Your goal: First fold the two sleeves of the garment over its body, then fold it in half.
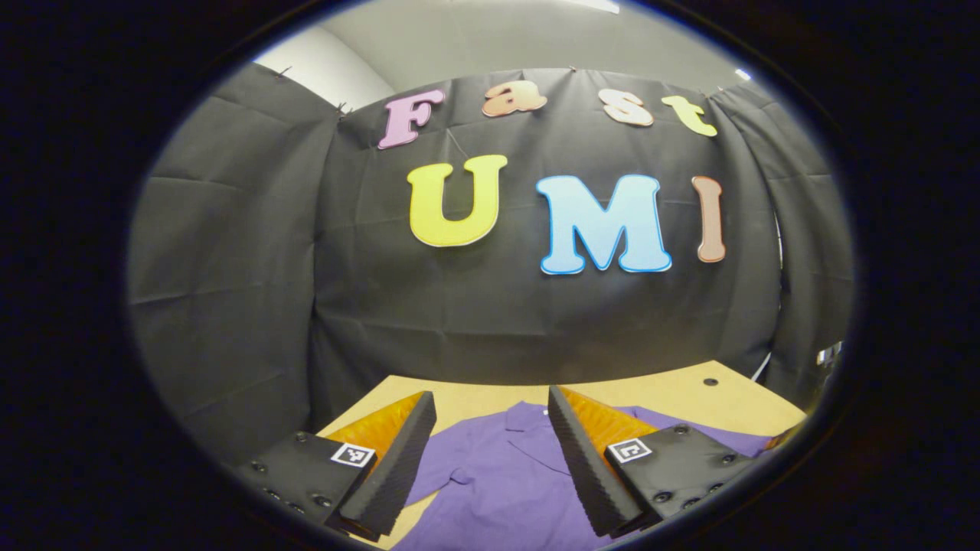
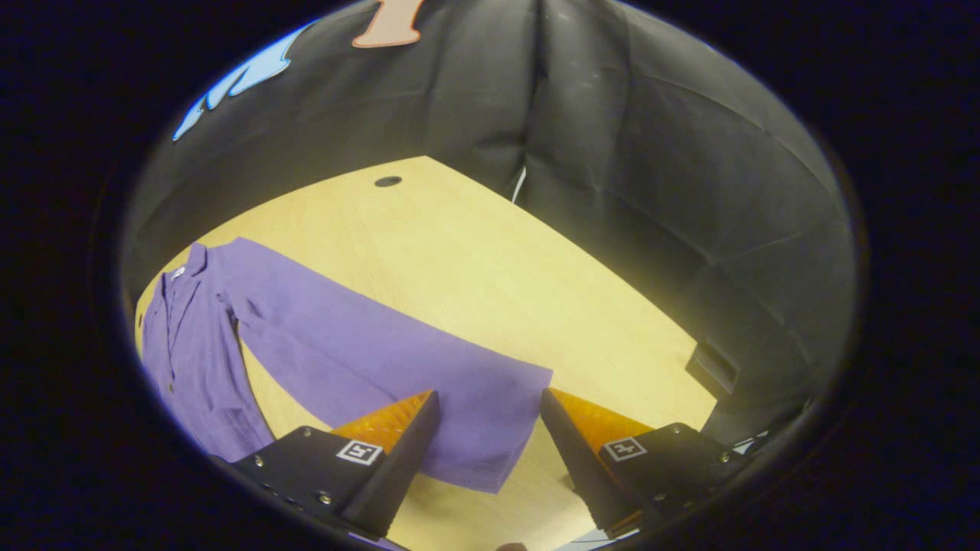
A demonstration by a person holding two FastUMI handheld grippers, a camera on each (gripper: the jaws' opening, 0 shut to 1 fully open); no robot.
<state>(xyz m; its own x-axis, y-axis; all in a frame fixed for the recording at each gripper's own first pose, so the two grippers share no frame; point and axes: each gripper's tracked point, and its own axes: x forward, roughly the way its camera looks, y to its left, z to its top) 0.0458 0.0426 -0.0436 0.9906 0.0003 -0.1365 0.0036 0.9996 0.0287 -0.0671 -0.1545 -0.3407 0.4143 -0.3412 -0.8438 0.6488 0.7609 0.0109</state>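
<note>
Purple shirt flat on wooden table, sleeves unfolded.
Table backed by black cloth wall; shirt body at left in the right gripper view, one sleeve stretched out, cuff under right gripper, fingers apart, holding nothing. Left gripper above the collar, fingers apart, holding nothing. Small dark hole near the table's far edge.

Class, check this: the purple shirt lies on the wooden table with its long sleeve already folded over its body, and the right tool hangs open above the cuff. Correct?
Not quite. In the right gripper view the sleeve of the purple shirt lies stretched out across the wooden table, not folded. The right tool does hang open above the cuff.
</note>
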